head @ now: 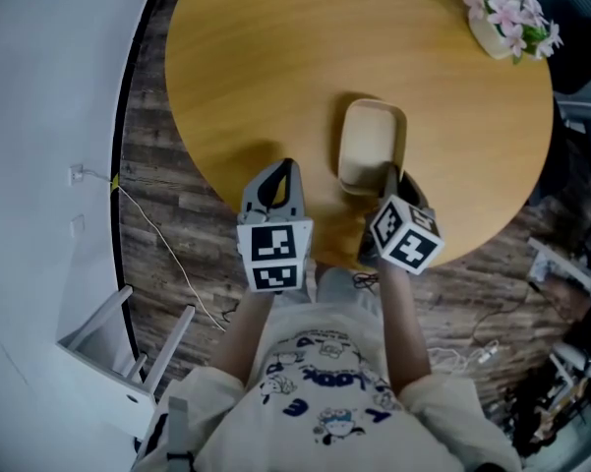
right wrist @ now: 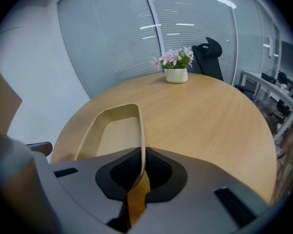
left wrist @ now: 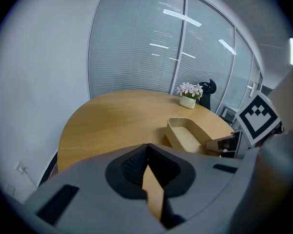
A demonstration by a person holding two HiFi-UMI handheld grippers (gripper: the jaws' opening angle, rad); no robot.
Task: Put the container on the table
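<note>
The container (head: 367,144) is a shallow beige oblong tray at the near side of the round wooden table (head: 275,57). Whether it rests on the top or hangs just above it I cannot tell. My right gripper (head: 391,177) is shut on its near right rim. In the right gripper view the thin wall of the container (right wrist: 114,130) runs straight in between the two dark pads of the gripper (right wrist: 140,156). My left gripper (head: 283,169) hovers over the table's near edge, left of the container (left wrist: 187,134). Its jaws (left wrist: 147,148) are shut with nothing between them.
A white pot of pink flowers (head: 509,20) stands at the table's far right edge. Beyond it are a black chair (right wrist: 209,52) and a glass wall with blinds. Cables (head: 167,249) and a white frame (head: 118,347) lie on the wood floor to my left.
</note>
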